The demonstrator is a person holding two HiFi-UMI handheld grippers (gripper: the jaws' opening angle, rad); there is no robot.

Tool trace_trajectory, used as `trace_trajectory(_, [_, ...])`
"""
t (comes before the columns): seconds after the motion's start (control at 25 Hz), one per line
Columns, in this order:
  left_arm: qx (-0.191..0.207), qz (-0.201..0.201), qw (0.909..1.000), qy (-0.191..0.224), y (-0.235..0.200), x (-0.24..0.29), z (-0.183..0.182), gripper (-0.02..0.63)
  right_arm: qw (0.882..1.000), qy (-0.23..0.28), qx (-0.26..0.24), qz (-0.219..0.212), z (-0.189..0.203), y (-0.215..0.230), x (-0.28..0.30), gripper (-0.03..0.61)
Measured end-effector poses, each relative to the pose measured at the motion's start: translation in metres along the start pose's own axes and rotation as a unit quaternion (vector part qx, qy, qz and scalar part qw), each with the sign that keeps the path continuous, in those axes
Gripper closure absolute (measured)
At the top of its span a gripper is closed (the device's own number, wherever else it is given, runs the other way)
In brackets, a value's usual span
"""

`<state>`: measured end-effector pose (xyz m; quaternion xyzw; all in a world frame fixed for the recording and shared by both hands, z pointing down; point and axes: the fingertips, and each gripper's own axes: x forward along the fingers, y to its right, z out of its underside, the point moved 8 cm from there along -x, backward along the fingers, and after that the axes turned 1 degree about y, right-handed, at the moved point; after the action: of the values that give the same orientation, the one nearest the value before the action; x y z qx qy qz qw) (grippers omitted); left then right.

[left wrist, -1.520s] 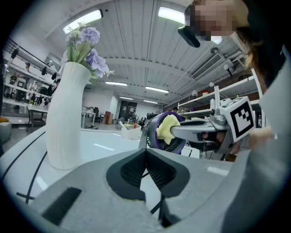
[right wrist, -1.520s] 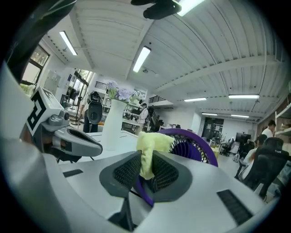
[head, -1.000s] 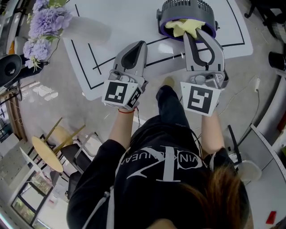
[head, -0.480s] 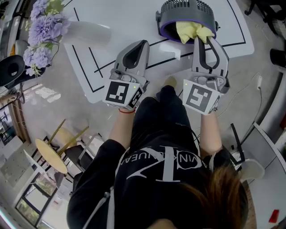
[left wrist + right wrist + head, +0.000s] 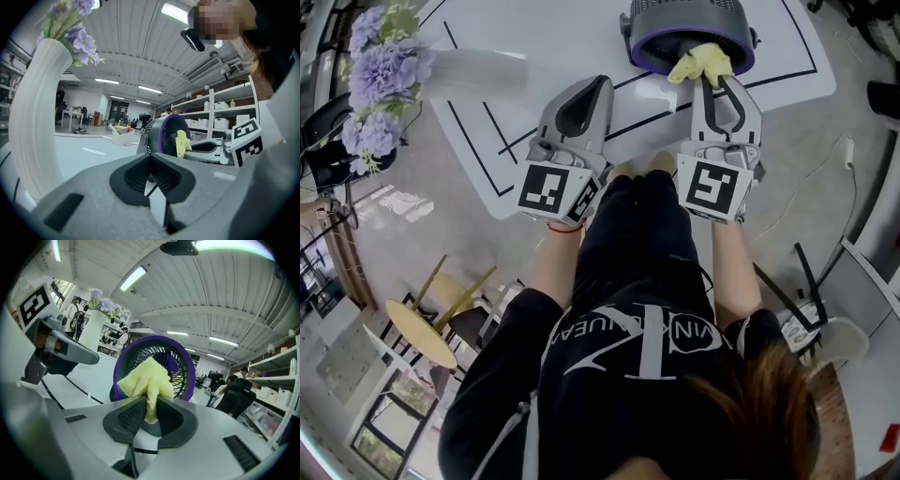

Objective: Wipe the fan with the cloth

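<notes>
My right gripper point(image 5: 149, 409) is clamped on the yellow cloth point(image 5: 144, 377), and the bunched end sticks out past the tips and lies against the near side of the fan point(image 5: 689, 26), at its purple ring. The fan sits at the far side of the white table point(image 5: 581, 37), just beyond a black line marked on it. My left gripper point(image 5: 151, 161) hangs beside the right one with its jaws pressed together on nothing, well short of the fan. To wipe well, I think I should keep a firm pinch so the cloth does not slip out, press only lightly so the fan does not slide or tip, and follow the ring round before crossing the grille, where the folds could snag on the bars. The idle left gripper could steady the fan's body if it starts to shift. By my count there is one fan, one cloth, one white vase point(image 5: 478, 70) with purple flowers point(image 5: 389, 70) off to the left, and two grippers.
</notes>
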<state>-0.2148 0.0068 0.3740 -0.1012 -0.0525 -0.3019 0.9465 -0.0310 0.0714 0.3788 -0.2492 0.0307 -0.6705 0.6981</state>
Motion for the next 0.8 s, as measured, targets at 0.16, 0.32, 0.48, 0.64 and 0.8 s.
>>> trace_trajectory(0.16, [0.019,0.009,0.9997,-0.009,-0.002,0.001,-0.002,0.603,0.998,-0.002,0.065,0.001,0.0,-0.007,0.003,0.515])
trace_trajectory(0.32, [0.018,0.014,0.9996,-0.013,-0.006,-0.002,-0.002,0.603,0.993,0.0,0.119,-0.007,-0.002,-0.013,0.006,0.515])
trace_trajectory(0.48, [0.015,0.011,0.9997,-0.016,-0.009,-0.006,-0.002,0.603,0.988,-0.002,0.152,-0.02,-0.003,-0.019,0.008,0.515])
trace_trajectory(0.64, [0.015,0.008,0.9997,-0.017,-0.009,-0.01,-0.003,0.603,0.984,0.002,0.177,-0.03,-0.004,-0.023,0.009,0.515])
trace_trajectory(0.8, [0.009,0.001,0.9998,-0.017,-0.006,-0.013,-0.004,0.603,0.979,0.015,0.197,-0.039,-0.009,-0.021,0.008,0.515])
